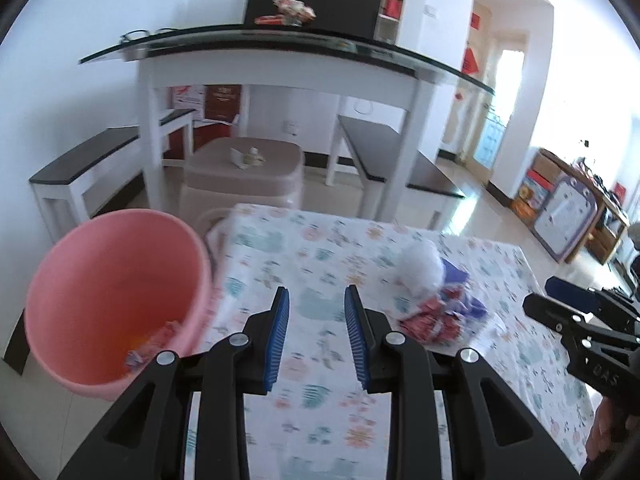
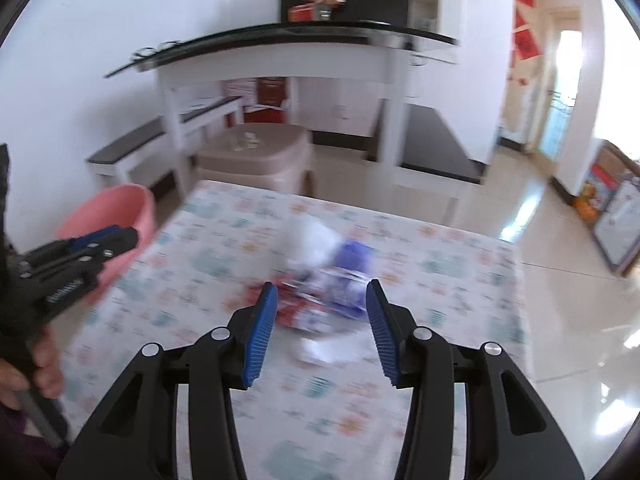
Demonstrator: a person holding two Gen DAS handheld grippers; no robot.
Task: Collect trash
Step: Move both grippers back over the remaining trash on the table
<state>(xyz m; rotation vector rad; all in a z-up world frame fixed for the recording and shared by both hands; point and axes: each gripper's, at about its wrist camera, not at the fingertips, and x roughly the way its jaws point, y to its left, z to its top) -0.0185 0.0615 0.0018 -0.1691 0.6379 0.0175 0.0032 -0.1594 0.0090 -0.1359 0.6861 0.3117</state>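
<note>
I am steering both grippers over the floral tablecloth (image 1: 320, 392), where the pile of wrappers (image 2: 320, 292) is lying just ahead of my right gripper (image 2: 322, 300) at twelve o'clock, its long axis running nine to three across the gap between the parted, empty jaws. My left gripper (image 1: 317, 304) is also standing released and holding nothing, with the pile (image 1: 436, 308) off at two o'clock and the pink bucket (image 1: 80, 264) at nine. By my reading the right hand is nearer.
</note>
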